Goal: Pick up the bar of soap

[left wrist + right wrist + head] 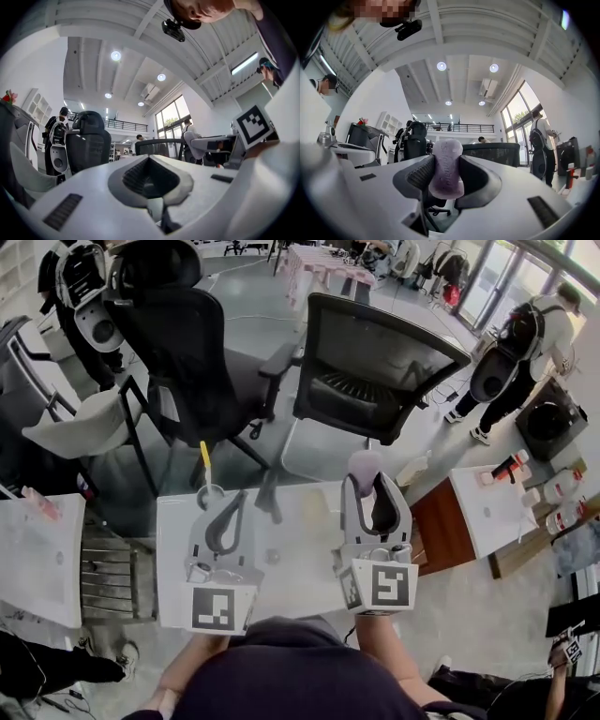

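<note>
The bar of soap [363, 466], pale purple and rounded, sticks out past the tips of my right gripper [365, 486], which is shut on it and held up over the small white table [300, 531]. In the right gripper view the soap [446, 168] stands upright between the two dark pads [417, 176], with the gripper [446, 176] pointing out into the room. My left gripper [234, 498] is held up beside it on the left with its jaws together and nothing in them. In its own view, the left gripper [150, 164] also shows only its dark pads.
A small cup with a yellow-handled thing [206, 476] stands at the table's far left corner. Beyond are a black mesh chair [375, 362], a black office chair [187, 334] and a white chair [84, 423]. A table with bottles [492, 507] stands to the right, where a person [530, 343] walks.
</note>
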`<action>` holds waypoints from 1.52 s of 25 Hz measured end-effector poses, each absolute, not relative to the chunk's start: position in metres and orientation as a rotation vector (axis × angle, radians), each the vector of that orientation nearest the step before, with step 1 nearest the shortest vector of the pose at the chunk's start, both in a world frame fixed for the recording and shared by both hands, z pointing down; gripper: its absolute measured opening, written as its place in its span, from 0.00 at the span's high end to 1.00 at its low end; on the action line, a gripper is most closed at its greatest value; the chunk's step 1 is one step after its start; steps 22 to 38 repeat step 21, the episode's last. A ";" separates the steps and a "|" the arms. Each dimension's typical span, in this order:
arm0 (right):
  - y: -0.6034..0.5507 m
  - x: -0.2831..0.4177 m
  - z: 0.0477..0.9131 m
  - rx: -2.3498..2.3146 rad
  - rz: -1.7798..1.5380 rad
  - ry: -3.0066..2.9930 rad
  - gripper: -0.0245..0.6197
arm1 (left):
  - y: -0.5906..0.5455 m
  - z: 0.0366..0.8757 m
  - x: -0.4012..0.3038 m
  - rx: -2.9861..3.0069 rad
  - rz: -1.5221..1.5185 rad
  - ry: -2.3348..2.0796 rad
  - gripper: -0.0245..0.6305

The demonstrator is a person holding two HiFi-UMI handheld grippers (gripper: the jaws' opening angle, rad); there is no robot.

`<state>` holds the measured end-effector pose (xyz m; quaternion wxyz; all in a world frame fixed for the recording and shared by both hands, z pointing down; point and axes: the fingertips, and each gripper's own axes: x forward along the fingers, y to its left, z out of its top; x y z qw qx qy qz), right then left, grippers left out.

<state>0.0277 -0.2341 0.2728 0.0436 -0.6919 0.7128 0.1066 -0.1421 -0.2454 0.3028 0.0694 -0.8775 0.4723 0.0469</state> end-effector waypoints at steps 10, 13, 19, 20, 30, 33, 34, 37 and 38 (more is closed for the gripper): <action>-0.241 0.029 0.290 -2.133 0.272 2.186 0.68 | -0.249 0.312 -0.144 -2.658 0.130 1.418 0.96; -0.243 0.030 0.294 -2.137 0.259 2.188 0.68 | -0.252 0.313 -0.142 -2.661 0.128 1.418 0.96; -0.251 0.038 0.304 -2.159 0.232 2.184 0.68 | -0.257 0.318 -0.137 -2.668 0.112 1.404 0.96; -0.253 0.039 0.306 -2.163 0.227 2.182 0.68 | -0.259 0.318 -0.137 -2.670 0.112 1.403 0.96; -0.255 0.040 0.307 -2.168 0.223 2.181 0.68 | -0.260 0.318 -0.136 -2.673 0.112 1.403 0.96; -0.255 0.040 0.307 -2.168 0.223 2.181 0.68 | -0.260 0.318 -0.136 -2.673 0.112 1.403 0.96; -0.255 0.040 0.307 -2.168 0.223 2.181 0.68 | -0.260 0.318 -0.136 -2.673 0.112 1.403 0.96; -0.255 0.040 0.307 -2.168 0.223 2.181 0.68 | -0.260 0.318 -0.136 -2.673 0.112 1.403 0.96; -0.255 0.040 0.307 -2.168 0.223 2.181 0.68 | -0.260 0.318 -0.136 -2.673 0.112 1.403 0.96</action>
